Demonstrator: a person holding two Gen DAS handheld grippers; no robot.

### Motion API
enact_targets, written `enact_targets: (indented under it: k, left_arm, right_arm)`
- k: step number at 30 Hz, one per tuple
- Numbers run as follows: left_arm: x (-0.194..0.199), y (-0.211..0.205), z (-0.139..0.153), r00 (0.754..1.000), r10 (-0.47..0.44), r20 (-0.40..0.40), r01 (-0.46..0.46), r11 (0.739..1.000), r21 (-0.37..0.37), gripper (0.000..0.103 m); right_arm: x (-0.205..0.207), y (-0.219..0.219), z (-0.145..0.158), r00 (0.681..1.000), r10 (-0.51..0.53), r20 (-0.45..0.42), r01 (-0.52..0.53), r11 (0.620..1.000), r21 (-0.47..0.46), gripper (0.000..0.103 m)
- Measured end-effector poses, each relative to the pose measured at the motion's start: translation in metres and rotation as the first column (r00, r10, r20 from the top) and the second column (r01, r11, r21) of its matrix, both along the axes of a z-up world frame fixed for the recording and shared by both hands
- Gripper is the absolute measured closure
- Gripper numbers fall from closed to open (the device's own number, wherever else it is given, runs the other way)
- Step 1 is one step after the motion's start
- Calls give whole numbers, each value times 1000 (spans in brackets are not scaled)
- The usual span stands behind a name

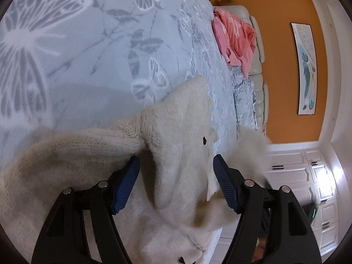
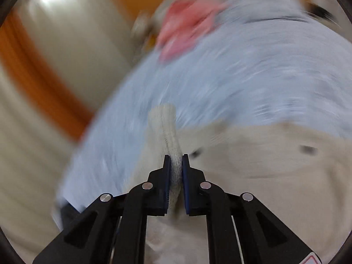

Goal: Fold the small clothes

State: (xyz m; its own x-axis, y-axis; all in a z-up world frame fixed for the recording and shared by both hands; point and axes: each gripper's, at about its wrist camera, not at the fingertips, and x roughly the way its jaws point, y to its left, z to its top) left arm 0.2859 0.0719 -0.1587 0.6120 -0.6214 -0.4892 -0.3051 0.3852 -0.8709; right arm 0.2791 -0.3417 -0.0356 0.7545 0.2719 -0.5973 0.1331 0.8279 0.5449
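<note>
A small cream knitted cardigan (image 1: 176, 132) with dark buttons lies bunched on a light blue bedspread (image 1: 99, 44) with a butterfly pattern. My left gripper (image 1: 176, 165) is open, its blue pads (image 1: 128, 180) on either side of a raised fold of the cardigan. In the blurred right wrist view, my right gripper (image 2: 176, 160) is shut on a ribbed cream edge of the cardigan (image 2: 169, 129), which sticks up between the pads. The rest of the cardigan (image 2: 264, 165) spreads to the right.
A pink garment (image 1: 235, 39) and a blue-grey patterned cloth (image 1: 244, 96) lie at the bed's far edge by a grey headboard (image 1: 259, 50). Beyond are an orange wall with a picture (image 1: 307, 68) and white cabinets (image 1: 308, 176). The pink garment (image 2: 187, 24) also shows blurred in the right wrist view.
</note>
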Motion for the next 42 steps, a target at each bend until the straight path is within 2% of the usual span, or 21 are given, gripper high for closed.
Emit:
enact_targets:
  k: [3,6,10,12,13,16,17,18,19,21,23,25,27,30,32,34,35,37,39,40,42]
  left_arm:
    - [0,-3,0,1000,-2,11,2,1000,25,36]
    - [0,-7,4,1000,19,1,-19,998,55,36]
    - [4,-5,9,997,76,-31,-75,997,23,36]
    - [8,-4,14,995,98,-20,-97,995,21,36]
    - [11,-5,15,995,99,-19,-99,995,23,36]
    - [21,-11,9,994,94,-46,-94,996,4,42]
    - [24,-14,6,995,86,-55,-87,996,-16,48]
    - [28,-17,5,995,76,-57,-77,997,-24,64]
    - [29,-19,6,996,70,-50,-70,997,-14,86]
    - [33,-20,28,997,58,50,-61,996,62,98]
    - [30,-16,57,980,57,190,-78,991,108,98]
    - [28,-8,78,957,60,282,-102,985,136,98]
    - [31,-4,71,962,56,266,-93,987,131,97]
    - [35,-9,23,995,3,100,-20,985,173,97]
    - [29,-11,1,1000,1,29,-6,986,167,97]
    - [21,-9,-9,999,8,52,-16,988,152,95]
    - [20,-9,-8,997,-2,73,-10,987,159,95]
    - [22,-10,-7,996,-24,85,9,987,163,95]
    - [25,-8,-9,993,-46,111,28,987,158,95]
    - [24,-7,-10,990,-58,132,36,986,162,95]
    - [21,-11,-9,980,-86,178,50,979,197,95]
  right_arm:
    - [-53,-70,-44,979,-155,-134,154,988,-23,85]
    - [-79,-113,-99,944,-177,-278,214,971,108,85]
    - [-85,-130,-111,945,-170,-281,234,949,213,81]
    - [-75,-136,-110,951,-174,-256,241,936,257,35]
    - [-69,-137,-111,954,-170,-247,237,931,276,28]
    - [-44,-128,-121,948,-147,-281,226,934,276,32]
    - [-37,-123,-122,948,-137,-287,217,938,269,58]
    - [-27,-118,-125,945,-106,-310,194,944,268,90]
    - [-23,-115,-120,948,-108,-300,192,945,266,91]
    - [-24,-112,-86,982,-93,-164,134,955,263,93]
    - [-38,-112,-37,995,-98,17,91,962,258,93]
    - [-54,-116,-15,990,-110,92,89,974,210,94]
    - [-59,-123,-39,992,-126,-3,125,983,132,94]
    - [-62,-134,-113,954,-163,-251,184,981,63,94]
    - [-72,-136,-129,953,-169,-252,196,976,89,95]
    - [-75,-138,-124,949,-180,-260,219,967,130,93]
    - [-75,-137,-121,943,-193,-271,231,966,117,91]
    - [-74,-127,-96,918,-279,-282,282,959,-32,82]
    - [-78,-104,-54,931,-329,-160,298,935,-191,79]
    - [-75,-92,-37,949,-295,-106,270,941,-205,76]
    - [-37,-52,-12,992,-113,-59,101,979,-176,51]
